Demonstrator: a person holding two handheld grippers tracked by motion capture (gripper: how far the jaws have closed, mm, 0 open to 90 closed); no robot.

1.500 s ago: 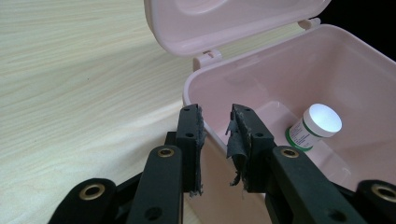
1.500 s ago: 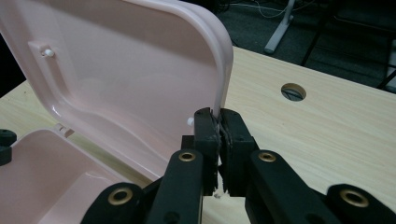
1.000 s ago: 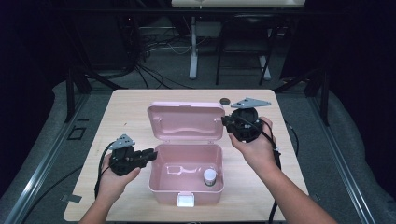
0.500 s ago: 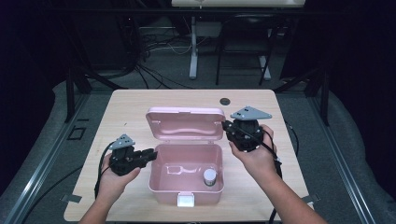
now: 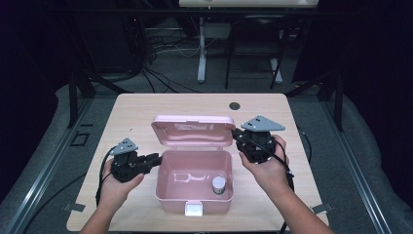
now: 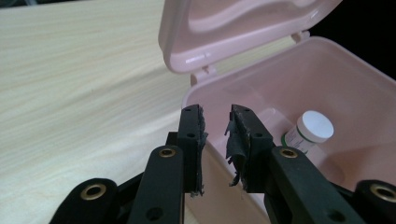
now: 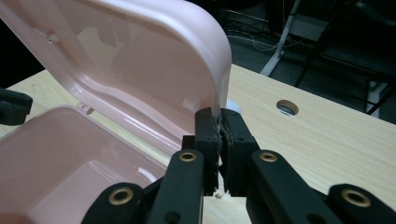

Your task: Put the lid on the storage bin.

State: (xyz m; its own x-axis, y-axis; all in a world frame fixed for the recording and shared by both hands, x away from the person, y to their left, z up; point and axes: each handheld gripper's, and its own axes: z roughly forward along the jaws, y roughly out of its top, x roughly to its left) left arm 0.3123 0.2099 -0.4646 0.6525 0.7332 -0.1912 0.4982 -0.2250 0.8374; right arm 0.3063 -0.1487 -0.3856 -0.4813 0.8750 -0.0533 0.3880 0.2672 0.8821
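Pink box [image 5: 194,190] mid-desk [image 5: 146,105], lid [image 5: 192,130] upright. Right tool [image 7: 219,125] pinches lid's edge, likely to swing it. Left tool [image 6: 215,122], jaws parted around box's near wall, seemingly steadying; grip unclear. Small bottle [image 5: 218,184] inside.

Pink box [image 5: 194,187] on table, lid [image 5: 193,130] raised upright

Glossy smooth pink plastic box [image 5: 193,187] on matt pale wood-grain table [image 5: 146,109]
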